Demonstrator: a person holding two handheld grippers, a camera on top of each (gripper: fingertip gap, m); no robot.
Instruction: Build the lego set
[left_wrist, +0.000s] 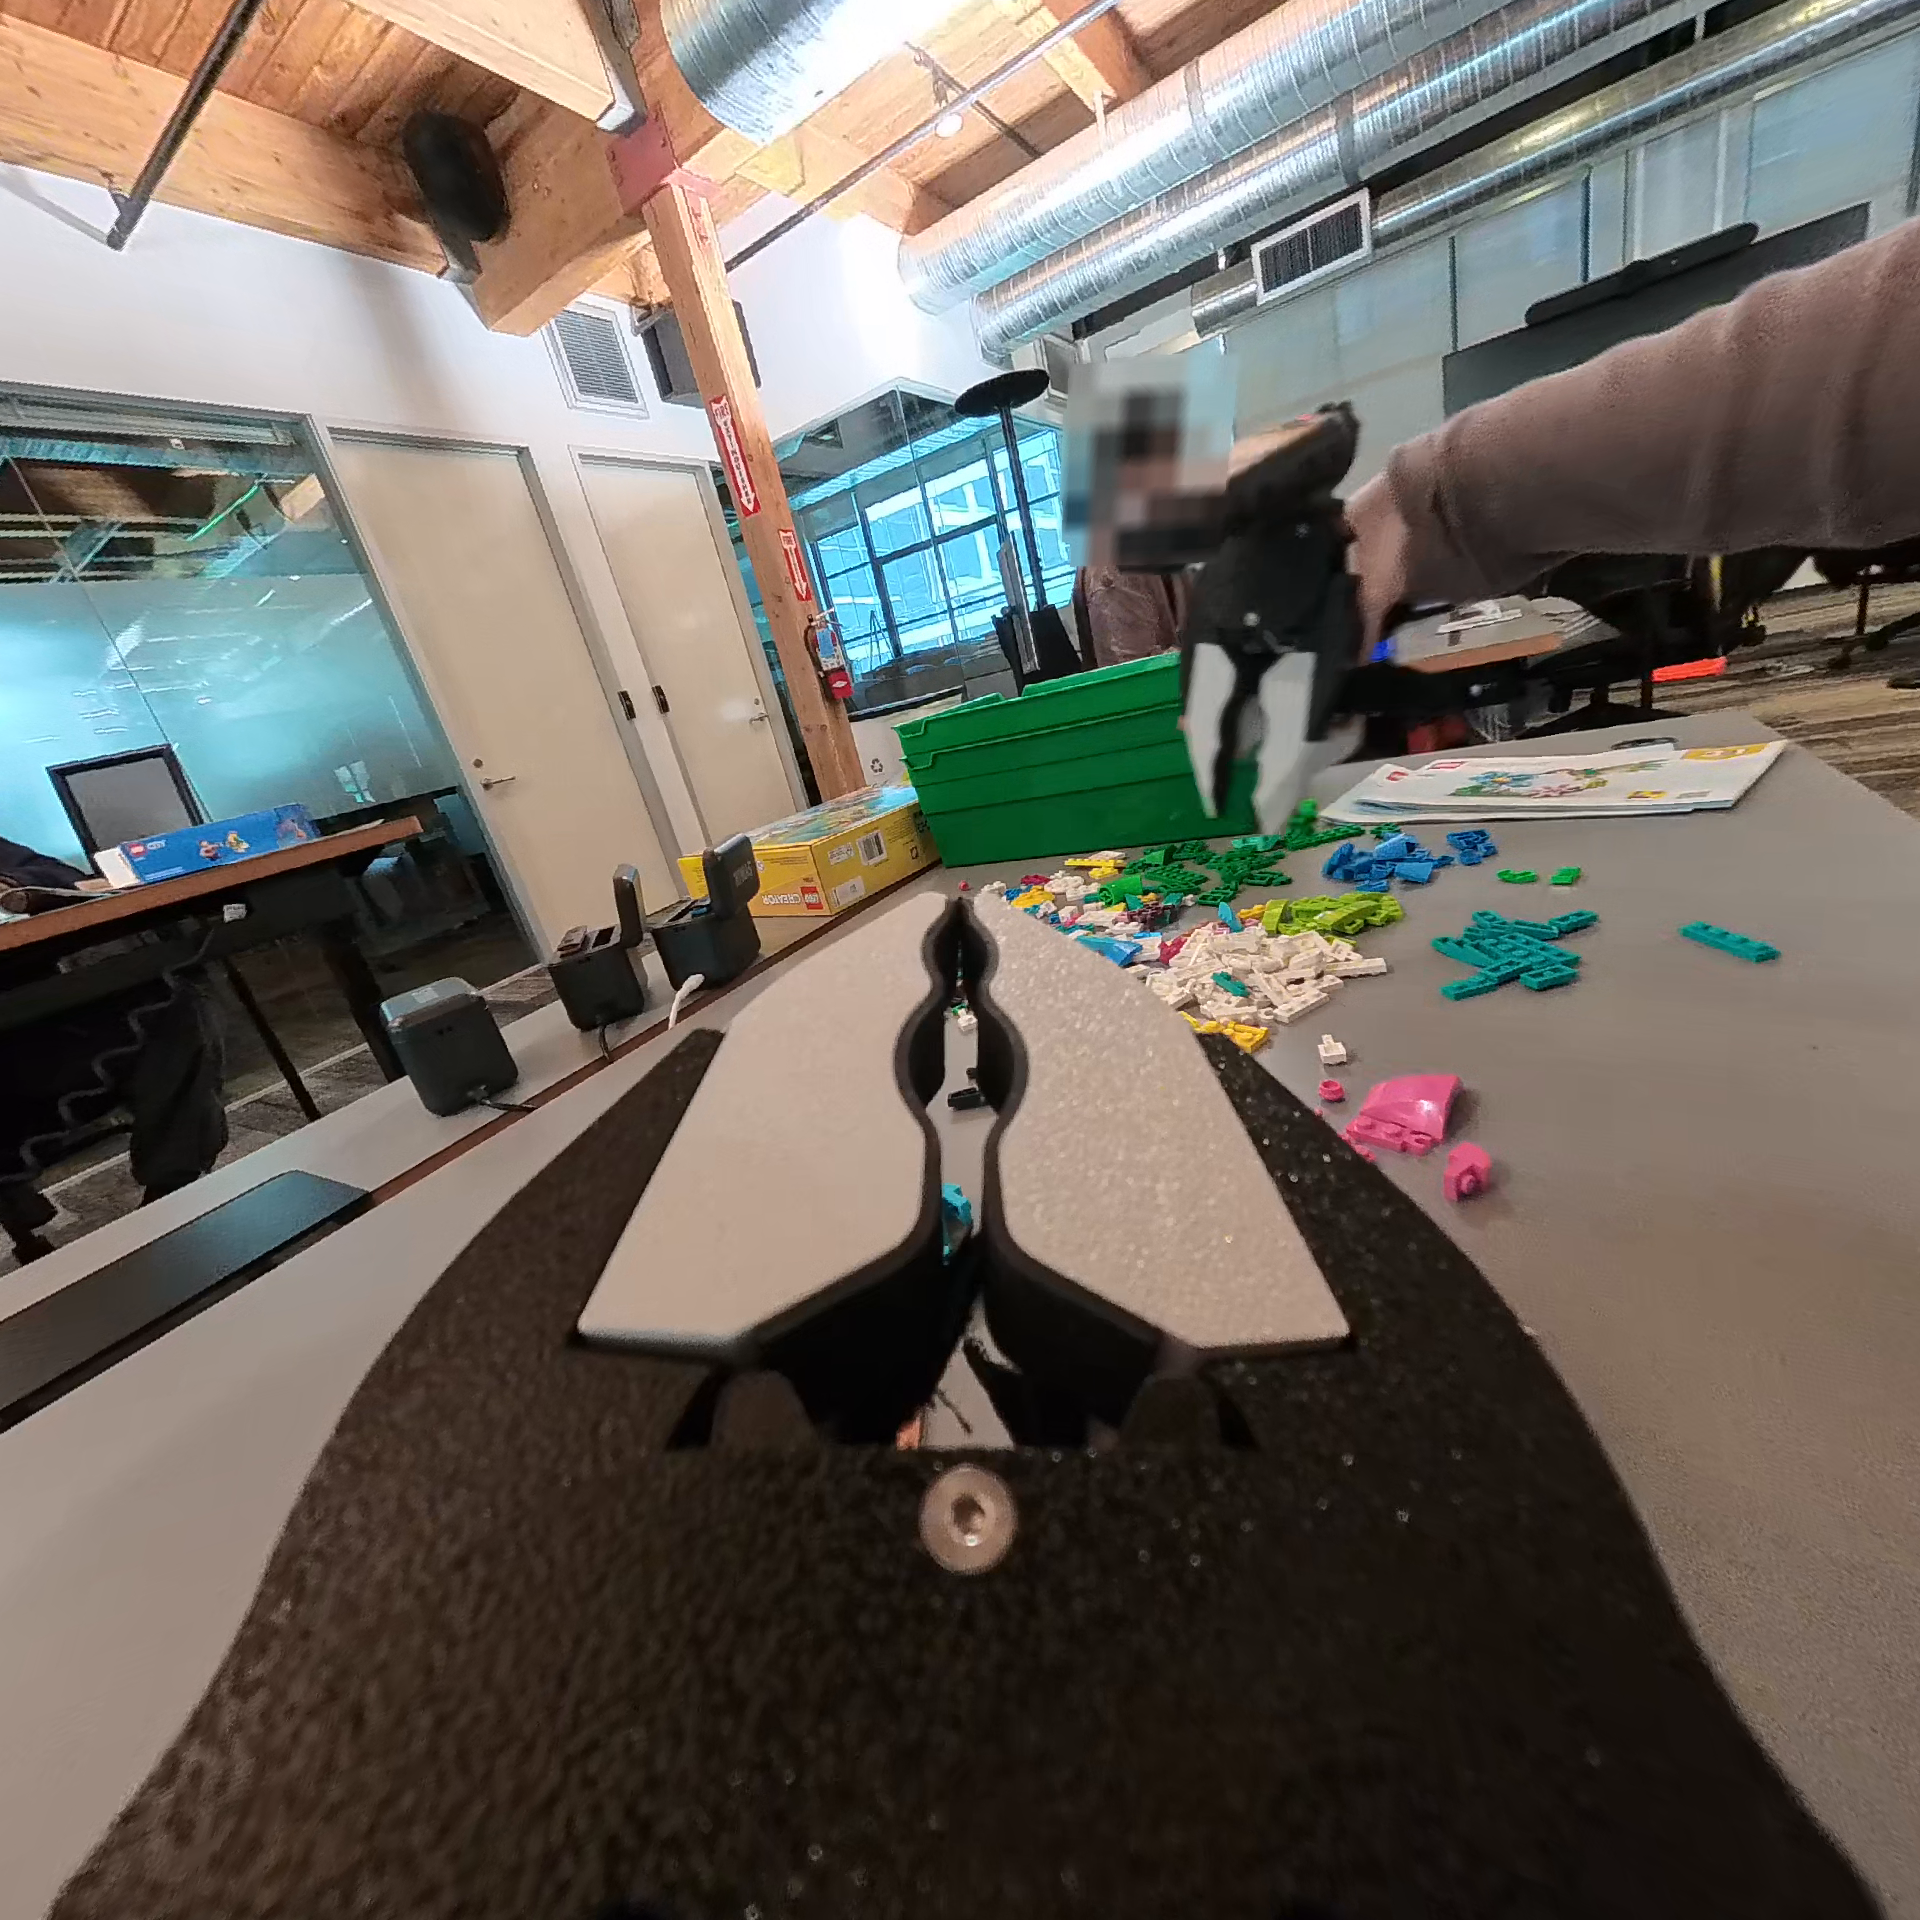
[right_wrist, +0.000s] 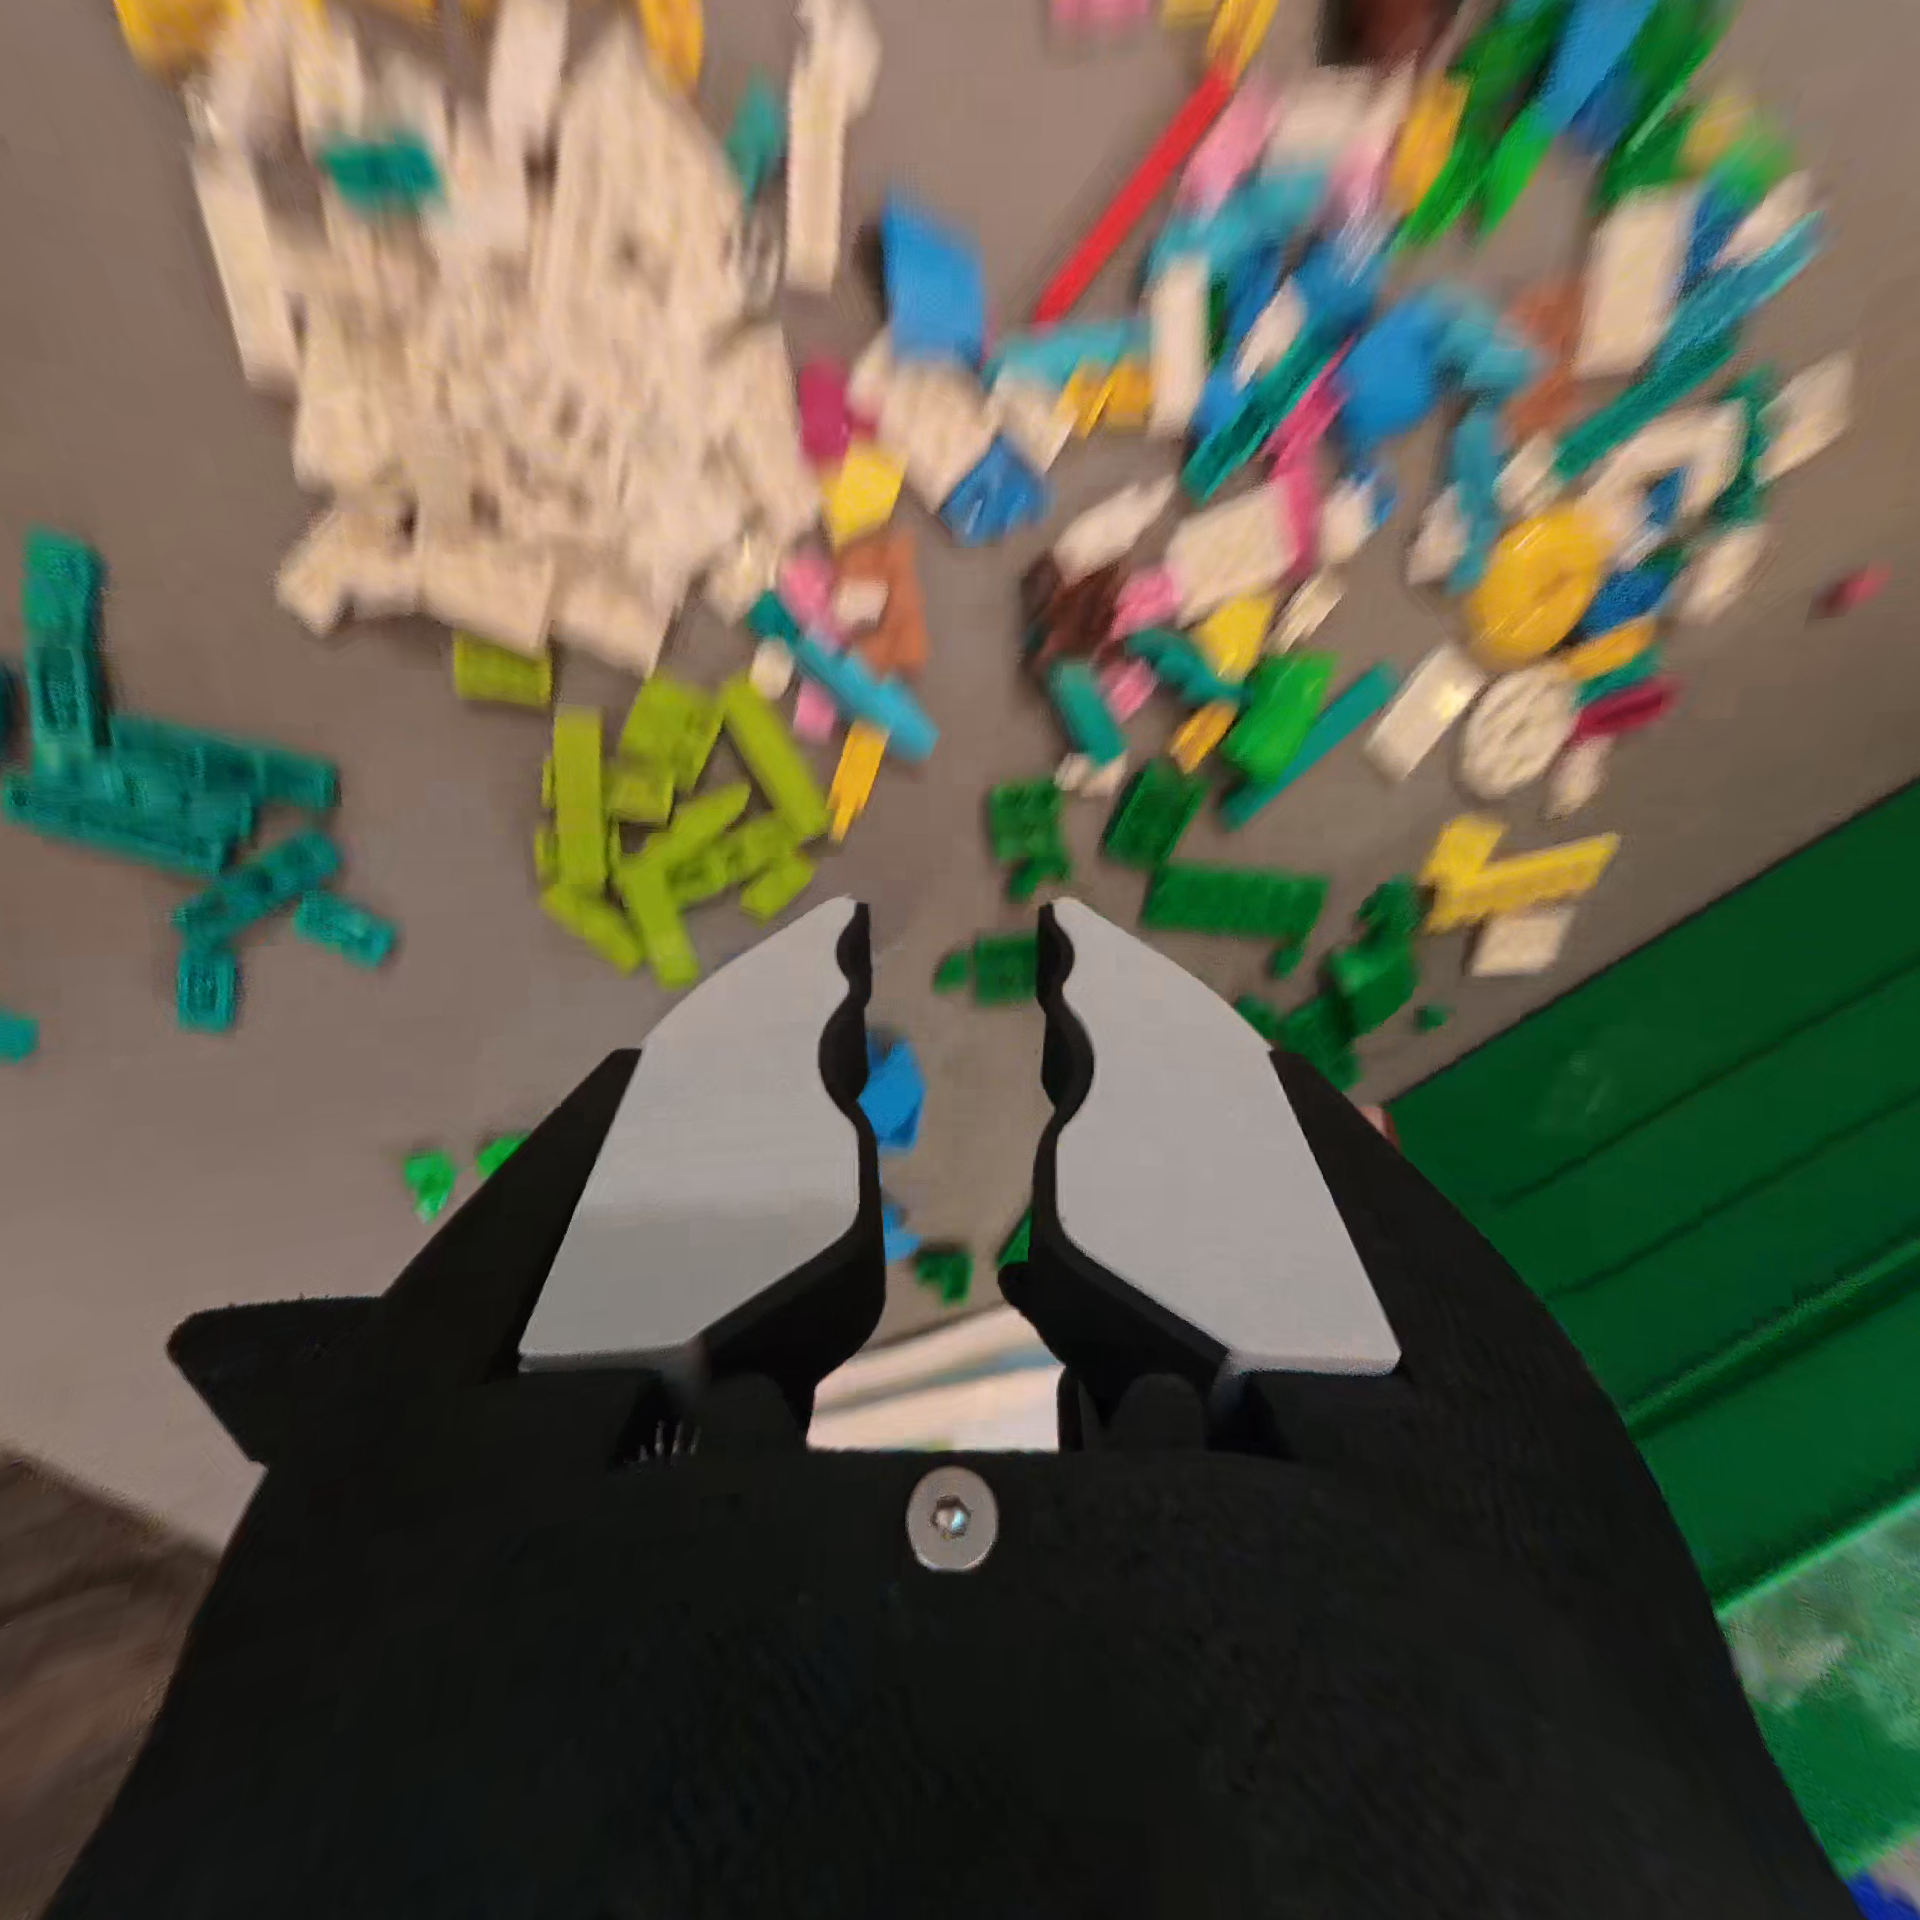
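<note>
Between spread jaws of the right gripper (right_wrist: 948, 914), hanging over dark green lego pieces (right_wrist: 1231, 899), likely choosing one; left gripper (left_wrist: 964, 909) pinching a teal piece (left_wrist: 954, 1218) deep inside, keeping it ready.

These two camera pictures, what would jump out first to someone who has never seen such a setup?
First, the bright scatter of small plastic building bricks sorted by colour across the grey table. Next, the black-and-grey left claw, shut in the foreground low over the table, with a bit of teal showing between its fingers. Then the right claw, open above the green bricks beside the stacked green plastic trays.
</note>
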